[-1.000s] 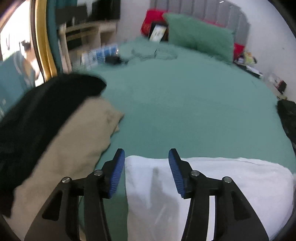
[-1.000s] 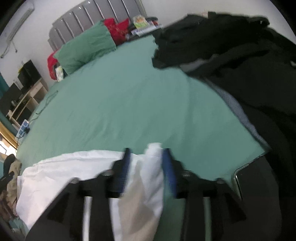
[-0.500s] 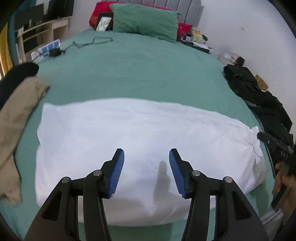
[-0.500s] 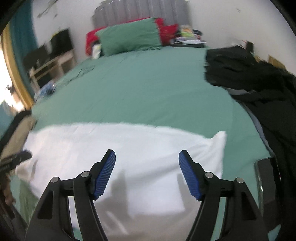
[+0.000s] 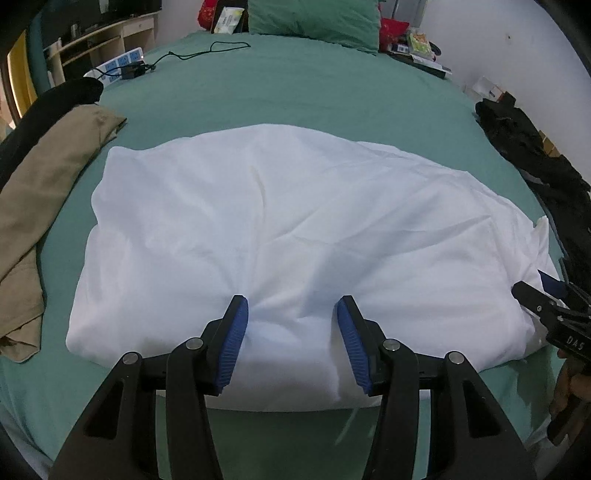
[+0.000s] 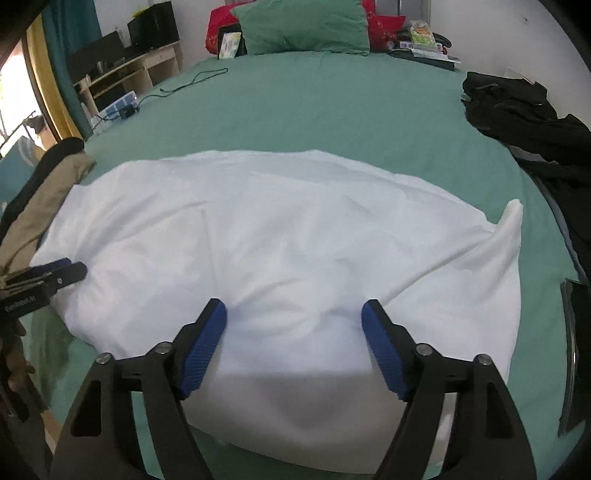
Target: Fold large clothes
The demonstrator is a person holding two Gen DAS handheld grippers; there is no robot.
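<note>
- White cloth, a large garment (image 5: 288, 229), lies spread and rumpled across the green bed sheet (image 5: 295, 85), covering most of the near half of the bed in both wrist views.
- Its near edge falls close to the front edge of the mattress; one corner at the right end stands up in a soft peak (image 6: 511, 212).
- The left gripper (image 5: 291, 334) is released, its blue-padded fingers (image 5: 233, 334) set apart over the near edge of the white cloth, with fabric showing between them but none pinched.
- The right gripper (image 6: 293, 343) is likewise released, jaws spread wider still, hanging over the cloth's near edge with nothing clamped.
- Each gripper shows in the other's view: the right one at the cloth's right end (image 5: 550, 314), the left one at its left end (image 6: 44, 278).
- A tan garment (image 5: 40, 192) lies on the sheet just left of the white cloth, with a black garment (image 5: 44, 110) beside it.
- A heap of black clothes (image 6: 528, 122) sits along the bed's right side.
- A green pillow (image 6: 303, 26) rests at the head of the bed, red cushions (image 6: 218, 26) behind it.
- A black cable (image 5: 199, 51) trails across the sheet to a power strip (image 5: 118, 66) at the far left.
</note>
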